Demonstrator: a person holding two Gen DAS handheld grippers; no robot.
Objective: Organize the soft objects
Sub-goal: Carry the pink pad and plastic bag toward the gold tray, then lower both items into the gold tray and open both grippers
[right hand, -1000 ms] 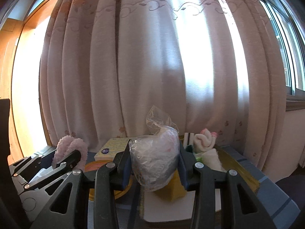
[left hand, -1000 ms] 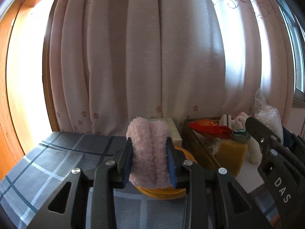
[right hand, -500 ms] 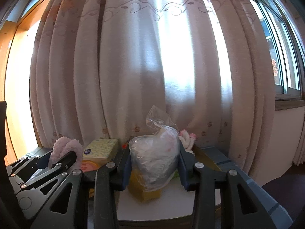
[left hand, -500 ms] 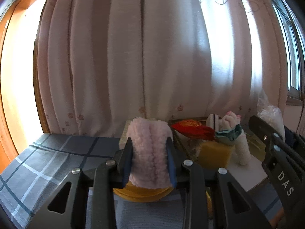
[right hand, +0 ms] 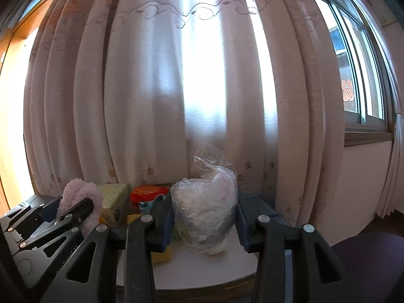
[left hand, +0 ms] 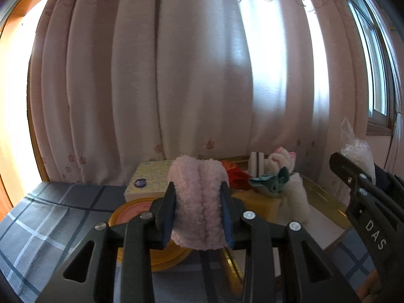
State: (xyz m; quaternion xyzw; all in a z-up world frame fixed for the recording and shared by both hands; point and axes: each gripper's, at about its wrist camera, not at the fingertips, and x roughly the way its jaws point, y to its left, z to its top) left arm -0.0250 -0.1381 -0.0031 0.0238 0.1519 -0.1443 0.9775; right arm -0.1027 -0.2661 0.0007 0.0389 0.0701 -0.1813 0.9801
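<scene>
The fluffy pink cloth [left hand: 199,202] sits squeezed in the left claw [left hand: 198,210], held up above the orange round lid [left hand: 141,209] on the desk [left hand: 50,217]. It looks very light and squishy. It bulges out above and below the blue pads [left hand: 168,209], so the pinch across its middle is a good place to hold it. It will not break, and its fuzzy skin should not slip much.

The clear plastic bag [right hand: 205,209] with something white and soft inside is pinched in the right claw [right hand: 204,217]. The bag looks light too, but plastic is slippery and crinkly, so I think it could slide out if the squeeze gets loose. Holding it around its fat middle, as now, seems best. Its twisted top sticks up free.

Behind both claws is a tray [left hand: 325,202] with a pale floor. In it lie a yellow sponge [left hand: 257,202], a red cloth [left hand: 236,174], a teal cloth [left hand: 271,180] and a white and pink rolled cloth [left hand: 280,157]. A yellow tissue box [left hand: 149,179] stands left of the tray. Pink curtains [left hand: 202,75] hang behind everything.
</scene>
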